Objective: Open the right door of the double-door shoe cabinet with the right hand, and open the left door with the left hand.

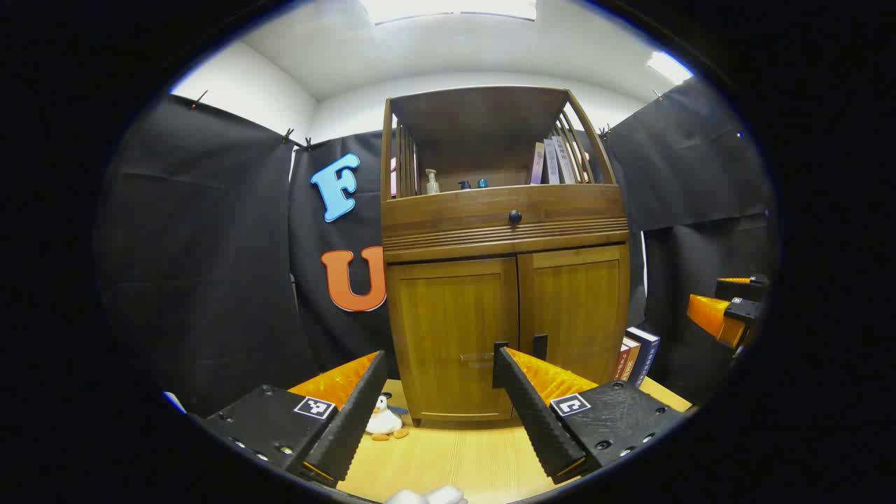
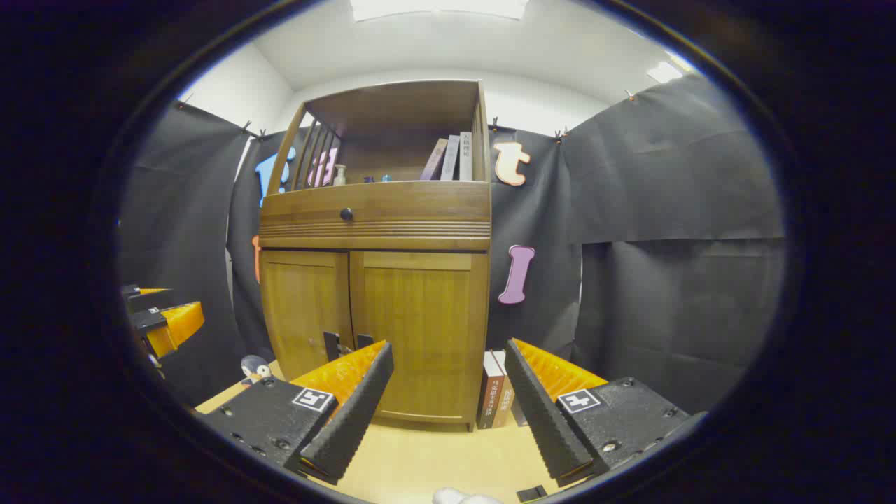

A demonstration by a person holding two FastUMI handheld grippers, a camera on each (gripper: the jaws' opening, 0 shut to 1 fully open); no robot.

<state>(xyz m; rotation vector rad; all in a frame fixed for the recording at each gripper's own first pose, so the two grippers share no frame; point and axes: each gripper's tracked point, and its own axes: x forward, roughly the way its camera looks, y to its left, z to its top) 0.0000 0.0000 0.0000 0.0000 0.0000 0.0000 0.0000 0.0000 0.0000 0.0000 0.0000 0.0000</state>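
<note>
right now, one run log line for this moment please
phase: approach | left door: closed | right door: closed | left tool: open, off cabinet | right tool: open, off cabinet

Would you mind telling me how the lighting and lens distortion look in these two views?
Left gripper view: the ceiling light blows out to white, and the cabinet bows outward. Right gripper view: sharp and evenly lit, the cabinet leans and its posts curve, and the ceiling light is overexposed.

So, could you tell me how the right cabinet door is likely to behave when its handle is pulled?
The right door looks like a rigid wooden panel, so it should swing stiffly, probably on hinges at its outer edge. Its dark handle is small, so the open right gripper might slip. The tall cabinet seems unlikely to tip.
</note>
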